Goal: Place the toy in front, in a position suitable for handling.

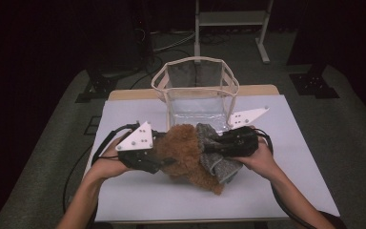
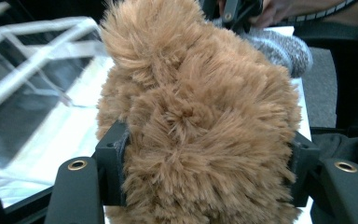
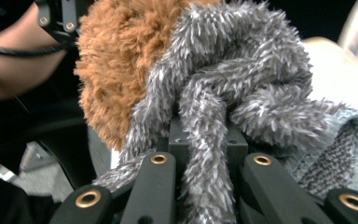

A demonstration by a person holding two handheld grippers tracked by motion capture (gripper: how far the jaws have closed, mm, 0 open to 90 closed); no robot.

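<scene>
We worked at a white table (image 1: 138, 191) with a pale wooden edge showing along its far side, standing on a grey carpeted floor (image 1: 348, 143) in a dark room; the legs of a white metal stand (image 1: 231, 19) rose behind it and black cables trailed over the floor at the far left. Near the far middle of the table stood an open-topped clear basket (image 1: 195, 88) with a cream-coloured frame, and as far as we could see through its walls it held nothing.

Just in front of that basket we held up a fluffy brown garment (image 1: 186, 152) with a grey fuzzy part (image 1: 217, 152) on its right side, its lower end hanging down to the tabletop. Our left gripper (image 1: 164, 160) was clamped on the brown pile, the fur bulging out between its two jaws in the left gripper view (image 2: 200, 154). Our right gripper (image 1: 209, 148) was squeezed tight on a twisted fold of the grey fuzzy fabric (image 3: 214, 154), its jaws nearly together. The two grippers faced each other, with the garment between them.
</scene>
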